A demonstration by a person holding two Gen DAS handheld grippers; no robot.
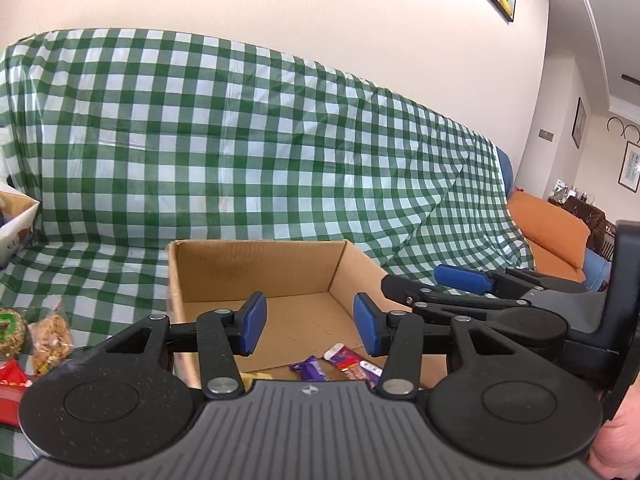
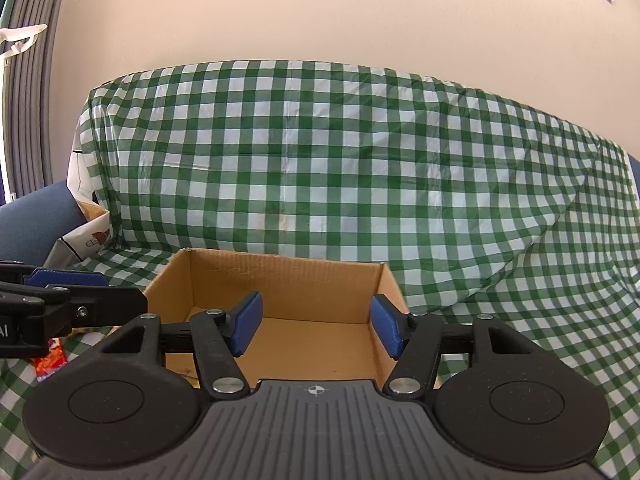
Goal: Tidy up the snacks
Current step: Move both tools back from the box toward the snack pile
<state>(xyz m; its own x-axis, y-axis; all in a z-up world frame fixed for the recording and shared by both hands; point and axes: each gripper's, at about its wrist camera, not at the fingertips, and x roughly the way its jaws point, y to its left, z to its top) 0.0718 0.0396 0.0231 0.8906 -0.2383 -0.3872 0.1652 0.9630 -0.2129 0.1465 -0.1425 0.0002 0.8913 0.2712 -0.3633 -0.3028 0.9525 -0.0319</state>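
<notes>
Both tools are held over the near edge of an open cardboard box (image 1: 256, 276), which is set on a sofa draped in a green checked cloth (image 1: 240, 140). The left tool (image 1: 306, 326) is seen with its jaws apart and nothing between the blue pads (image 1: 252, 324); the right tool (image 2: 316, 328) is likewise spread wide and empty, with only the bare box floor framed between its pads.

In the left wrist view, a few wrapped snacks are seen on the box floor at the lower centre of the frame: a purple wrapper (image 1: 310, 368) and a red-and-white packet (image 1: 346, 358), just below and slightly right of the left tool's gap. Their long axes are laid diagonally, running from lower left to upper right; which end is the front cannot be told. They are hidden behind the tool body in the right wrist view.

More snacks are left outside the box at the lower left of the left wrist view: a bag of brown nuggets (image 1: 52, 338), a round green-labelled pack (image 1: 10, 332) and a red packet (image 1: 12, 384), all lying on the cloth.

The loose snacks are judged nearer to the left tool, so a leftward, downward reach is called for.
</notes>
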